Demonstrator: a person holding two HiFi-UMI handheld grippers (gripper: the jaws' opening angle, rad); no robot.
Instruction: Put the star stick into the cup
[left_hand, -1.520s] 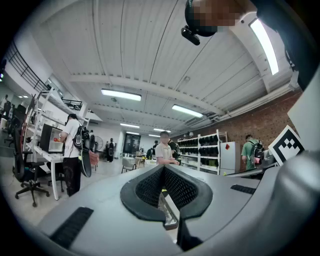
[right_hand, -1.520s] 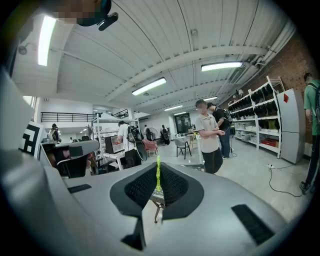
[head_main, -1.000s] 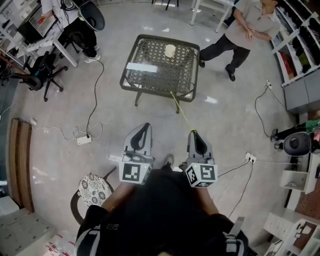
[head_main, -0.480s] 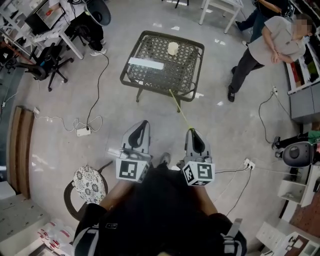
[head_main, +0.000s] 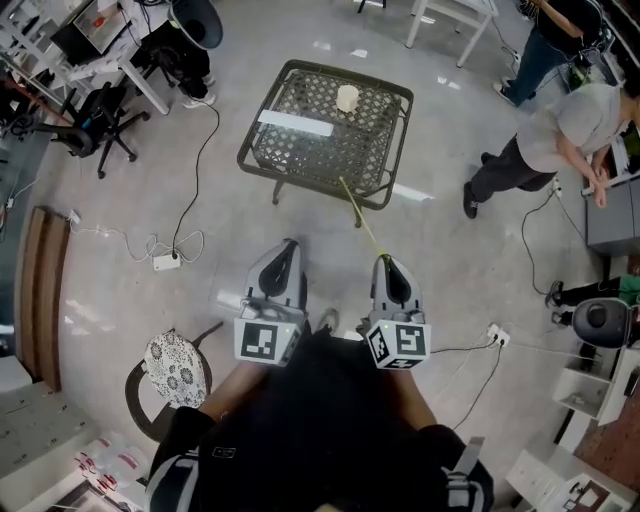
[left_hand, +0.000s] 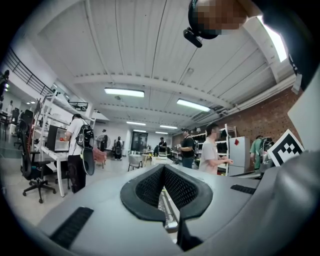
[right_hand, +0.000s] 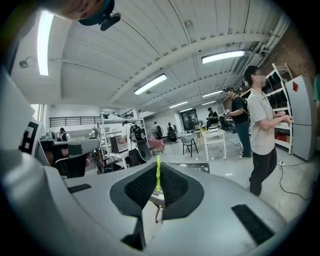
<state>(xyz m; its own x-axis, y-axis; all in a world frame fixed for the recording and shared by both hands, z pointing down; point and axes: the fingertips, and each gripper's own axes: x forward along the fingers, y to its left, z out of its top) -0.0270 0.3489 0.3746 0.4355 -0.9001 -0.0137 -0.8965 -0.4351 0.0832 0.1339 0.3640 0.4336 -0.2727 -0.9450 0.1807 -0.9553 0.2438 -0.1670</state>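
Observation:
A cream cup (head_main: 346, 98) stands at the far side of a dark woven-metal table (head_main: 290, 165) some way ahead on the floor. My right gripper (head_main: 386, 262) is shut on the thin yellow-green star stick (head_main: 362, 222), which points forward, its far end over the table's near edge. In the right gripper view the stick (right_hand: 158, 172) rises from between the shut jaws of the right gripper (right_hand: 158, 187). The star end cannot be made out. My left gripper (head_main: 290, 245) is held level beside it, and in its own view the left gripper (left_hand: 164, 167) is shut on nothing.
A white strip (head_main: 294, 122) lies on the table. A person in grey (head_main: 560, 140) bends at the right, another (head_main: 550, 40) stands behind. A floral stool (head_main: 178, 367) is at my left, a power strip (head_main: 166, 262) and cables cross the floor, and an office chair (head_main: 95, 130) stands far left.
The person in grey has walked off to the right and now bends at a shelf. Both grippers and the stick stay much as they were.

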